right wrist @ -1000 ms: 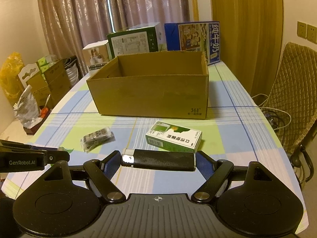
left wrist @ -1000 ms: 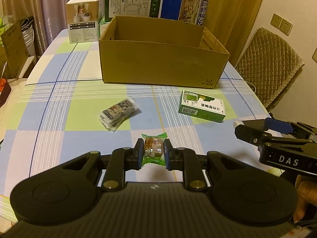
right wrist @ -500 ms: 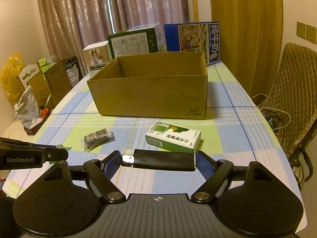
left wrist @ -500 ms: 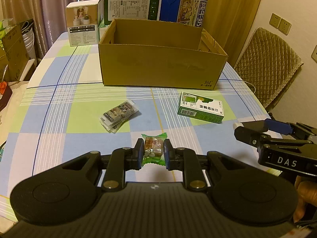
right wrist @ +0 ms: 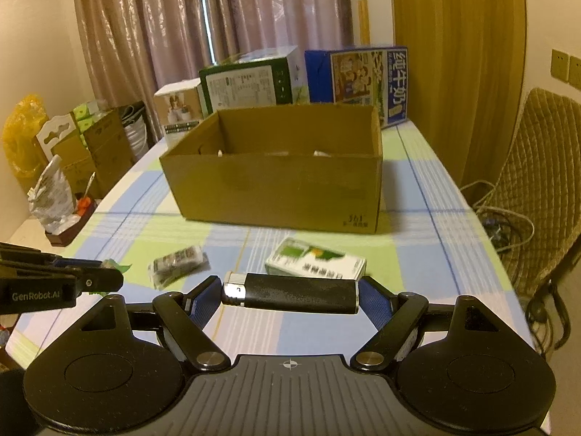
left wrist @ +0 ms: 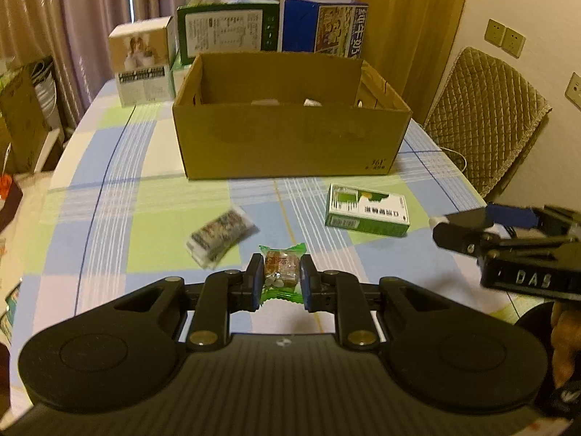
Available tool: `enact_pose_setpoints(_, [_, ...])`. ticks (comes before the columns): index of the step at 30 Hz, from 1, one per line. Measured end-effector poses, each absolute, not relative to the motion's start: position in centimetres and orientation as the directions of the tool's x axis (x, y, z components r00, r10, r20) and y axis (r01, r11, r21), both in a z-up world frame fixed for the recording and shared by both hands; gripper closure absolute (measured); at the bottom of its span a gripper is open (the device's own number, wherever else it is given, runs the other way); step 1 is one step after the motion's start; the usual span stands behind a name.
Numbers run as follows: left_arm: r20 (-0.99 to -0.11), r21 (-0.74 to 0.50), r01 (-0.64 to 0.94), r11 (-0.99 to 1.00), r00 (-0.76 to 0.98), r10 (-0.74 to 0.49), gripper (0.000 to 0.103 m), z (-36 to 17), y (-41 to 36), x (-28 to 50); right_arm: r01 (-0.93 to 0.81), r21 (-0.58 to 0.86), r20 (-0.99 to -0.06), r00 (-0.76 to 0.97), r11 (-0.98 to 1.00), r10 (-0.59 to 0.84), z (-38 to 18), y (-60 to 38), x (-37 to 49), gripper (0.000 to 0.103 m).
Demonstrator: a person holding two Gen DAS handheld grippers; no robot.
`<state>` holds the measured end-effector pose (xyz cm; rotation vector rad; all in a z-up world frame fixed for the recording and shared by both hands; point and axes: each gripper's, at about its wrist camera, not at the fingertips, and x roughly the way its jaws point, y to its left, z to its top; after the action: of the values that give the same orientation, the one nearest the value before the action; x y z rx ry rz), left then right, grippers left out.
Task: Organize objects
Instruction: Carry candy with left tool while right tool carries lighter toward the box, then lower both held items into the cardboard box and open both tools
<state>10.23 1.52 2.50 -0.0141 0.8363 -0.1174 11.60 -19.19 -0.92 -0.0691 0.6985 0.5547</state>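
The cardboard box point(left wrist: 290, 138) stands open near the far end of the checked worktop point(left wrist: 109, 189), the place I judge my two loads are bound for. My left tongs point(left wrist: 281, 279) are closed narrow on a green-wrapped snack point(left wrist: 281, 272), pinched across its middle so the crimped ends stick out front and back. My right tongs point(right wrist: 290, 292) are spread wide and clamped end to end on a black lighter point(right wrist: 290, 292), which lies crosswise between the pads with its metal cap to the left. Both are held clear of the cloth, short of the box's near wall. Two items wait on the worktop between me and the box: a green and white carton point(left wrist: 366, 210) lying flat to the right, and a small clear-wrapped packet point(left wrist: 219, 234) to the left, well apart from each other. Inside the box, only a few pale shapes point(left wrist: 265, 101) show above the near wall against the back; what they are I cannot tell. Three larger printed cartons point(right wrist: 250, 83) stand upright behind the box.
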Motion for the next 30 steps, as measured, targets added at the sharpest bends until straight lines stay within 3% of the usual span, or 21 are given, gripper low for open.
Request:
enact_pose_setpoints(15, [-0.687,0.042,0.226,0.973,0.714,-0.136,0.086,8.9,0.8,17.1,-0.527,0.127,-0.615,0.623,0.840,0.484,4.9,-18.6,20.1,0.024])
enact_pose_setpoints(30, [-0.743,-0.007,0.247,0.969,0.648,-0.170,0.086,9.8,1.7,25.6,-0.582,0.102,-0.664,0.564,0.806,0.491,6.4,-15.2,26.5,0.024])
